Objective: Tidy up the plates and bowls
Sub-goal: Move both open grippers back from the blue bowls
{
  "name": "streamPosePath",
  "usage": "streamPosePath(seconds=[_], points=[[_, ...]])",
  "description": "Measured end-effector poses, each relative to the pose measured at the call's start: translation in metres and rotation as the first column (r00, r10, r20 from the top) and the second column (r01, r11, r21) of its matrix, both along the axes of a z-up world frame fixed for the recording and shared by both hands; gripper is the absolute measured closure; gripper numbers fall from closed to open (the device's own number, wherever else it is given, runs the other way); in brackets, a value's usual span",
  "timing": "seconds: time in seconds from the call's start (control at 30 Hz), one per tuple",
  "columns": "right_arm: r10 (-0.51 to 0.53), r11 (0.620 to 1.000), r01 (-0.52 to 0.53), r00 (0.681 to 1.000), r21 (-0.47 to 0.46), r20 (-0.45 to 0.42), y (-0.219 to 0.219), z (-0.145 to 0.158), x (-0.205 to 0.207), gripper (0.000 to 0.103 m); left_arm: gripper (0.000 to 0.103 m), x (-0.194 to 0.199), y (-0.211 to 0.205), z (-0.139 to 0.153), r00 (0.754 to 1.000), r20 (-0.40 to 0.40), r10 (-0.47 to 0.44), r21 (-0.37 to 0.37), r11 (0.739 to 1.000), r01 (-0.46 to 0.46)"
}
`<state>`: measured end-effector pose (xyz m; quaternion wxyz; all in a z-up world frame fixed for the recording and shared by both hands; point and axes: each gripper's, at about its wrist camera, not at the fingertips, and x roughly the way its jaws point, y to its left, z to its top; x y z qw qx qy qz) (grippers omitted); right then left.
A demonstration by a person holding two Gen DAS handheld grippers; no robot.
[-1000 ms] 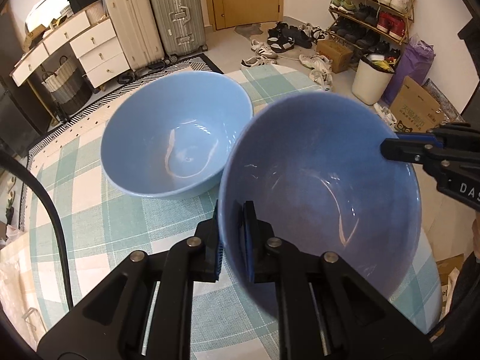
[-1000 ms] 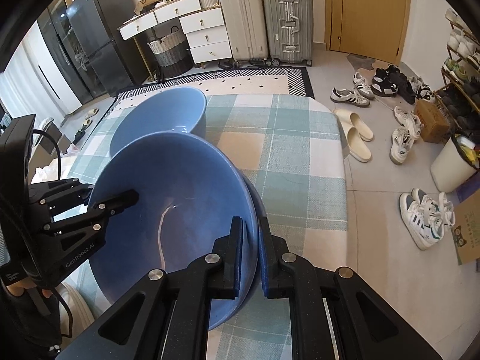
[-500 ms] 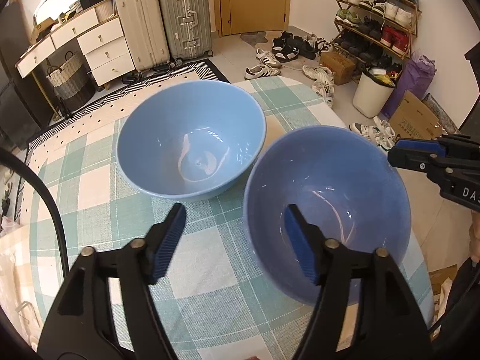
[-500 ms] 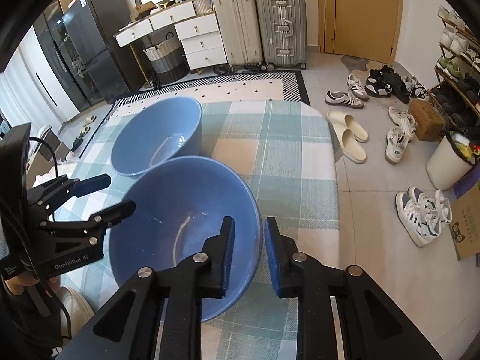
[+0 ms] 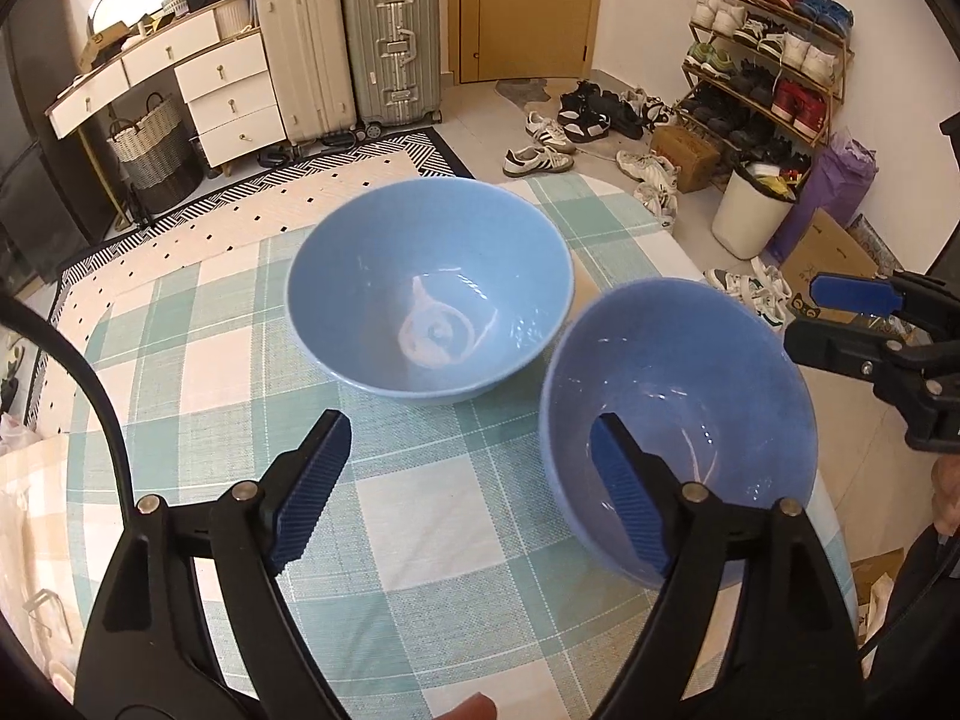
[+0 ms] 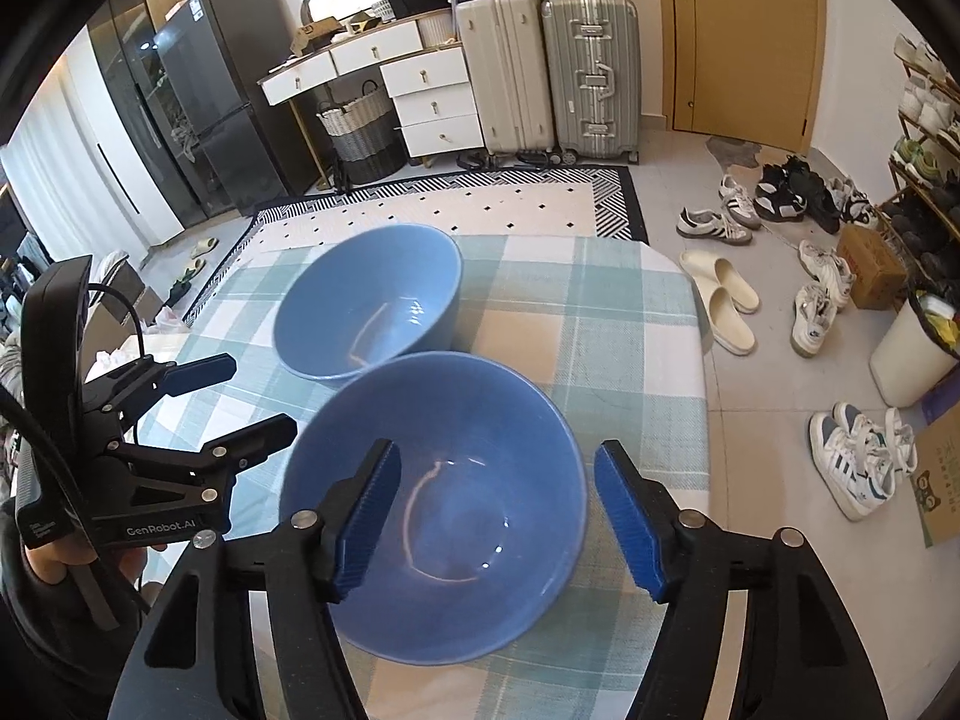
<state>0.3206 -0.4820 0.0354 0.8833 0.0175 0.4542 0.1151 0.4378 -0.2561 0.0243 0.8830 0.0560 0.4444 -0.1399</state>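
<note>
Two blue bowls stand side by side on the checked tablecloth [image 5: 420, 516]. The far bowl [image 5: 429, 288] shows in the right wrist view [image 6: 372, 300] too. The near bowl [image 5: 678, 414] sits by the table's right edge and fills the right wrist view [image 6: 444, 516]. My left gripper [image 5: 474, 492] is open and empty, above the cloth to the left of the near bowl. My right gripper [image 6: 498, 516] is open and empty, its jaws spread on either side of the near bowl without touching it. Each gripper shows in the other's view, the right one [image 5: 840, 312] and the left one [image 6: 234, 396].
The table edge [image 6: 696, 360] drops to a tiled floor with scattered shoes [image 6: 720, 300], a white bin [image 5: 750, 210] and a shoe rack [image 5: 768, 60]. Suitcases [image 6: 558, 60], a dresser [image 6: 390, 84] and a rug [image 6: 480, 204] lie beyond.
Both grippers let go of the near bowl's rim, opened wide and pulled back. The bowl, held tilted a second ago, now stands on the cloth beside the far bowl.
</note>
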Motion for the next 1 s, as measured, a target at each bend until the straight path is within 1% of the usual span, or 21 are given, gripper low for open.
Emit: streamPosePath(seconds=[0.07,0.13,0.23,0.3,0.33,0.37,0.47,0.6,1.0], points=[[0.005,1.000,-0.005,1.000,0.001,0.004,0.003,0.002,0.001,0.028,0.022,0.000,0.005,0.002,1.000,0.003,0.008,-0.005,1.000,-0.008],[0.009,1.000,-0.009,1.000,0.000,0.010,0.006,0.004,0.002,0.025,0.021,0.001,0.008,0.003,1.000,0.006,0.013,-0.010,1.000,-0.013],[0.013,1.000,-0.013,1.000,-0.006,0.021,0.011,0.006,0.004,0.024,0.018,0.003,0.012,0.005,1.000,0.012,0.019,-0.016,1.000,-0.018],[0.019,1.000,-0.018,1.000,-0.008,0.022,0.013,0.007,0.006,0.023,0.013,0.006,0.014,0.007,1.000,0.014,0.022,-0.027,0.999,-0.022],[0.020,1.000,-0.020,1.000,-0.008,0.023,0.014,0.007,0.007,0.023,0.005,0.006,0.015,0.008,1.000,0.016,0.023,-0.035,0.999,-0.022],[0.022,1.000,-0.022,0.999,-0.007,0.024,0.015,0.008,0.008,0.021,0.003,0.006,0.017,0.009,1.000,0.019,0.025,-0.045,0.999,-0.024],[0.027,1.000,-0.026,0.999,-0.010,0.029,0.019,0.010,0.011,0.016,0.002,0.010,0.020,0.011,0.999,0.020,0.033,-0.051,0.998,-0.032],[0.036,0.999,-0.035,0.999,-0.013,0.023,0.023,0.010,0.019,0.013,0.002,0.014,0.023,0.013,0.999,0.022,0.044,-0.051,0.998,-0.043],[0.042,0.999,-0.042,0.999,-0.035,0.013,0.037,0.006,0.044,0.012,0.002,0.035,0.044,0.016,0.996,0.014,0.093,-0.074,0.993,-0.092]])
